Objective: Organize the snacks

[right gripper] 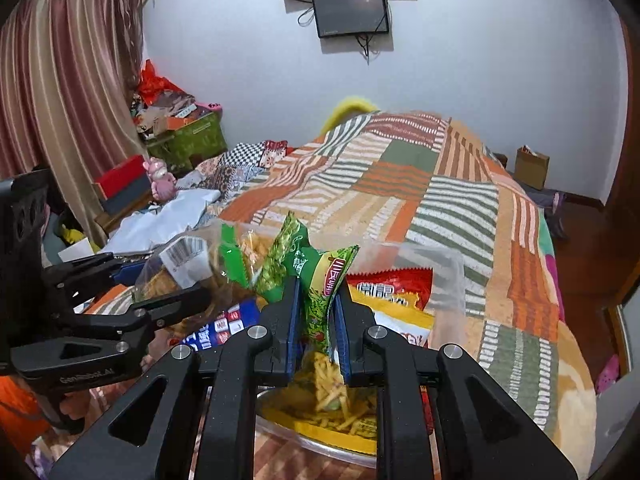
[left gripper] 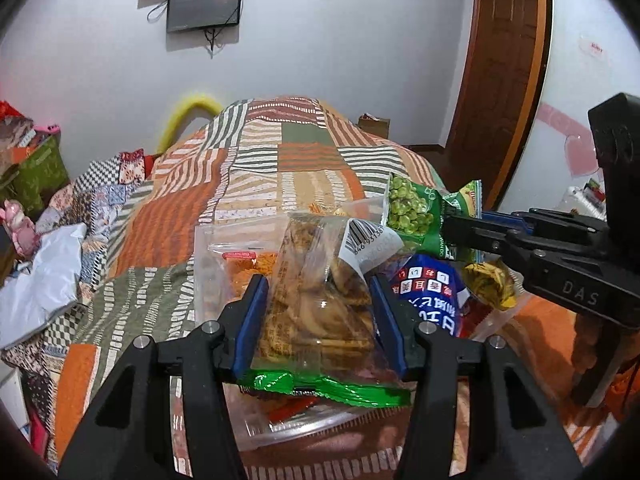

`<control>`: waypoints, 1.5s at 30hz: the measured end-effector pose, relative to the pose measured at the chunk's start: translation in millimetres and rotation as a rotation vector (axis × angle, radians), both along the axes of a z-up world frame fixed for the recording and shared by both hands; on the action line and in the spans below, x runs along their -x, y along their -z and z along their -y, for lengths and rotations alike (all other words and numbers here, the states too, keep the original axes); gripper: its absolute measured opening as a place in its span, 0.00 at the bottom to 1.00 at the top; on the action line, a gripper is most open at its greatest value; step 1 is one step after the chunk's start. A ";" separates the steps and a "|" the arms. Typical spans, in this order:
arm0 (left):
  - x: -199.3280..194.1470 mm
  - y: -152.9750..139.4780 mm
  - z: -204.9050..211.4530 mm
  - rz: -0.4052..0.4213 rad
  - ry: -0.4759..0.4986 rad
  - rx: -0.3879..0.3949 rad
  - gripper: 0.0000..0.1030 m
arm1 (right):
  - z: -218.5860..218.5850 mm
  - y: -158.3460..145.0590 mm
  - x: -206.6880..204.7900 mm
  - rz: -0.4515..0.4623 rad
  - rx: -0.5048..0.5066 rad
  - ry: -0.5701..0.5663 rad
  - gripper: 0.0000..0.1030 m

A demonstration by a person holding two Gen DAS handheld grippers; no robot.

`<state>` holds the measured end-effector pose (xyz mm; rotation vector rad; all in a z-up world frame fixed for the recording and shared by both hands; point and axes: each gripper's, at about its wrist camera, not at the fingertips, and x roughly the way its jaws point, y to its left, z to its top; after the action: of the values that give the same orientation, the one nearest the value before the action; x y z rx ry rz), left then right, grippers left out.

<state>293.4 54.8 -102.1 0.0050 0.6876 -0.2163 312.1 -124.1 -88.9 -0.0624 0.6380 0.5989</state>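
My left gripper (left gripper: 318,284) is shut on a clear bag of brown crackers (left gripper: 320,300) with a barcode label, held over a clear plastic container (left gripper: 208,248) of snacks on the bed. My right gripper (right gripper: 318,292) is shut on a green pea snack bag (right gripper: 316,280), held above the same container (right gripper: 444,276). The pea bag (left gripper: 416,212) and right gripper (left gripper: 460,232) also show at the right of the left wrist view. The left gripper (right gripper: 160,292) with the cracker bag (right gripper: 180,268) shows at the left of the right wrist view. A blue bag (left gripper: 432,292), red bag (right gripper: 396,284) and yellow fries bag (right gripper: 332,408) lie inside.
The container sits on a patchwork quilt (left gripper: 256,176) covering the bed. White plastic (left gripper: 44,268) and a pink toy (right gripper: 160,180) lie at the left side. A green bin (right gripper: 188,140) and curtain (right gripper: 60,92) stand far left. A wooden door (left gripper: 504,64) is at right.
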 end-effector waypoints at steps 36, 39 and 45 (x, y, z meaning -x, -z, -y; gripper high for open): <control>184.1 -134.9 19.1 0.372 -0.125 0.054 0.91 | 56.5 -100.5 146.7 0.264 -0.118 0.013 0.54; 194.1 -137.9 21.6 0.386 -0.127 0.060 0.95 | 58.0 -101.9 155.8 0.292 -0.125 0.022 0.67; 204.3 -136.3 21.1 0.400 -0.144 0.067 0.98 | 59.3 -102.1 167.8 0.336 -0.123 0.047 0.83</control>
<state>89.1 33.7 34.2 -0.0637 0.2807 -0.0945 144.2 -183.4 13.2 -0.0316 0.2751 0.5652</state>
